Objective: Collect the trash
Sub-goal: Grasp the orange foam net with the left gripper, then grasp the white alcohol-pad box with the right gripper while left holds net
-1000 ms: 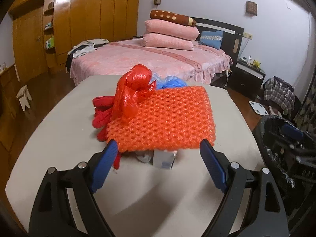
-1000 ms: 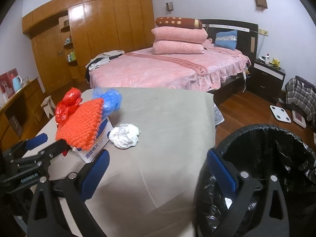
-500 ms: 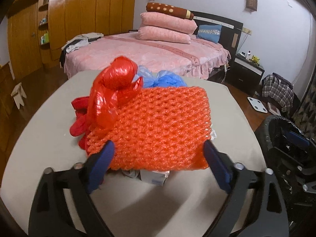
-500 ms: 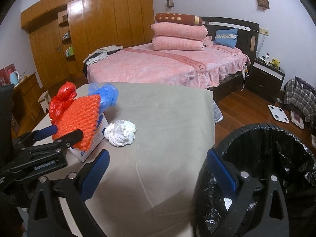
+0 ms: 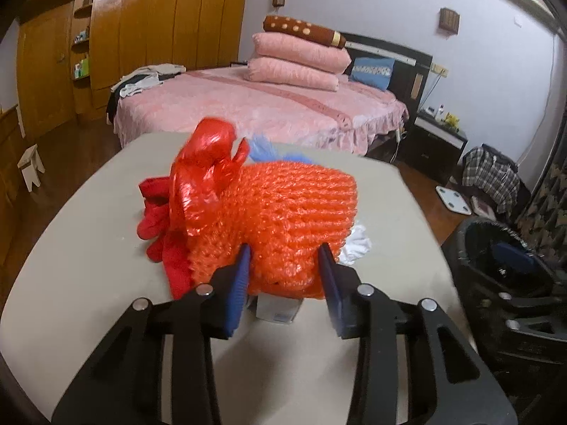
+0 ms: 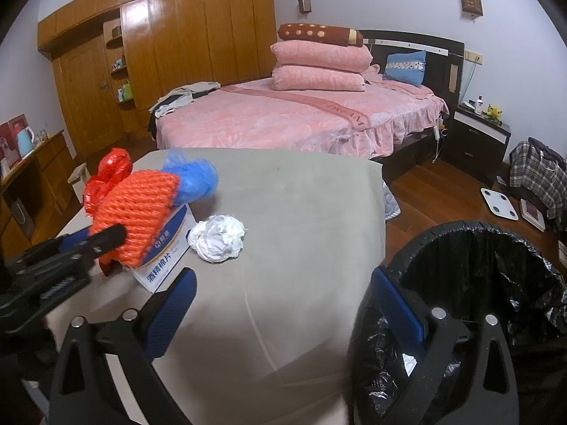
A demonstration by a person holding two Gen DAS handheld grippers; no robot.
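An orange foam net (image 5: 290, 212) lies on a small white box (image 5: 278, 310) on the beige table (image 5: 88, 283). My left gripper (image 5: 285, 276) is shut on the net's near edge, which bulges between the blue pads. A red plastic bag (image 5: 209, 163) sits at its left, a blue bag (image 5: 264, 150) behind, a crumpled white tissue (image 5: 356, 244) at its right. In the right wrist view the net (image 6: 138, 209), box (image 6: 166, 251), tissue (image 6: 218, 235) and blue bag (image 6: 193, 179) show at left. My right gripper (image 6: 283, 304) is open and empty, beside the black-lined trash bin (image 6: 478, 283).
The bin (image 5: 496, 248) stands off the table's right edge. A pink bed (image 6: 301, 117) is beyond the table, a wooden wardrobe (image 6: 177, 42) at back left, a nightstand (image 6: 478, 134) and a white scale (image 6: 499, 203) on the floor at right.
My left gripper moved forward over the table and closed its jaws on the orange net's near edge. The right gripper stayed nearly still, open by the bin.
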